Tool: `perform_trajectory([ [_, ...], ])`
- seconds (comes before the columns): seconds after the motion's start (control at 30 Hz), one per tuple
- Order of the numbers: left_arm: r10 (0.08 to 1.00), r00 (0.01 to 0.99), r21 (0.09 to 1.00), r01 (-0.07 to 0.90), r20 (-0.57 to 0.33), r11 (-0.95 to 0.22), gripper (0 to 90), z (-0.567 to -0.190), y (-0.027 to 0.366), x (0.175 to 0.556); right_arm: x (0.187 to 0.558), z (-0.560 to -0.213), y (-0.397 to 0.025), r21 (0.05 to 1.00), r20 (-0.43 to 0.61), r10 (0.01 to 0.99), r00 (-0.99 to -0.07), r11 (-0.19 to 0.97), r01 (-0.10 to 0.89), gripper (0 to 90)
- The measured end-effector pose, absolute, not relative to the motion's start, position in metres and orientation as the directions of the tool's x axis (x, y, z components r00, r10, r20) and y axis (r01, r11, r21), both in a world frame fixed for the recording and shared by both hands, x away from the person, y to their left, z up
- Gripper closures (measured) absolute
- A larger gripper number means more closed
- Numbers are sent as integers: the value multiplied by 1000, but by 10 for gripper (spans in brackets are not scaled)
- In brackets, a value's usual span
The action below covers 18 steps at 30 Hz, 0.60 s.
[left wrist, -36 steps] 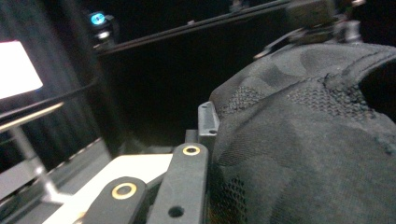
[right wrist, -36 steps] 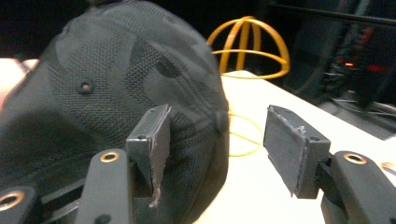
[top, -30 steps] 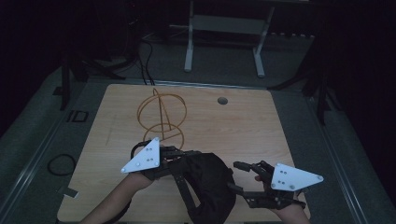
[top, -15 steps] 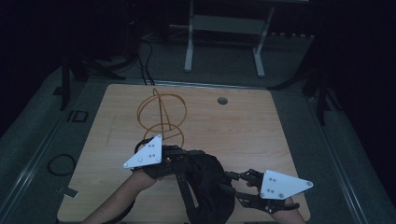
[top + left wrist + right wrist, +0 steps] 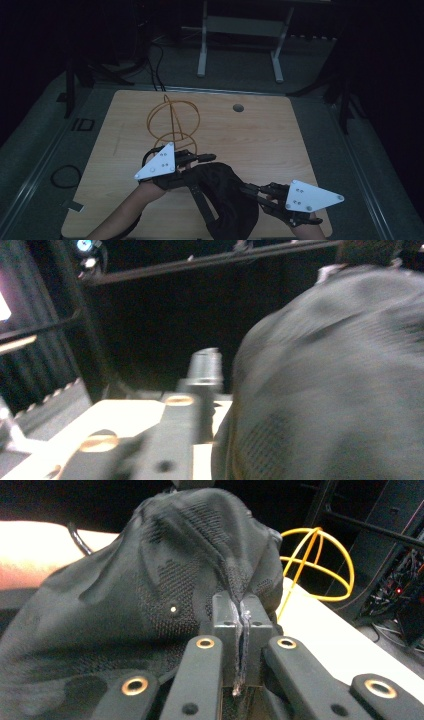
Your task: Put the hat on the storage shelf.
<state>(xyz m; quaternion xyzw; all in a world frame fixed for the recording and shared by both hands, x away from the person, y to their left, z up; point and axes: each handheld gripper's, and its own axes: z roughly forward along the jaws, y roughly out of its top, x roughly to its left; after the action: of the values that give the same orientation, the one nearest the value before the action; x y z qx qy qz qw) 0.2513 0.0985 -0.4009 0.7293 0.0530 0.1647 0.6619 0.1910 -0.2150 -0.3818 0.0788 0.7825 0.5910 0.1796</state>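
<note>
A black mesh cloth (image 5: 225, 195) with a strap hangs between my two grippers over the table's near edge. My left gripper (image 5: 212, 159) reaches in from the left and holds its upper edge. In the left gripper view one finger (image 5: 202, 370) shows beside the cloth (image 5: 325, 380), which hides the other. My right gripper (image 5: 248, 189) comes in from the right. In the right gripper view, it (image 5: 242, 615) is shut on a fold of the cloth (image 5: 165, 575). A yellow wire dome frame (image 5: 172, 120) stands on the table behind the left gripper.
The wooden table (image 5: 280, 135) has a round cable hole (image 5: 238, 107) near its far edge. A white metal stand (image 5: 240, 30) sits on the floor beyond. A forearm (image 5: 30, 555) lies left of the cloth. The wire frame (image 5: 320, 565) is close behind the cloth.
My right gripper has moved left to the cloth and shut on its edge. The left gripper has barely moved and keeps its hold.
</note>
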Motion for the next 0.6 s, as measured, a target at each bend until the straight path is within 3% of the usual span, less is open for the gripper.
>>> perform_trajectory([
  [0.2, 380, 893, 963, -167, 240, -214, 530, -402, 100, 245, 192, -374, -222, 961, -189, 383, -904, 262, -90, 883],
  [0.6, 516, 835, 959, -50, 193, -278, 369, -420, 136, 231, 217, -347, -227, 966, -201, 530, -824, 246, -78, 883],
])
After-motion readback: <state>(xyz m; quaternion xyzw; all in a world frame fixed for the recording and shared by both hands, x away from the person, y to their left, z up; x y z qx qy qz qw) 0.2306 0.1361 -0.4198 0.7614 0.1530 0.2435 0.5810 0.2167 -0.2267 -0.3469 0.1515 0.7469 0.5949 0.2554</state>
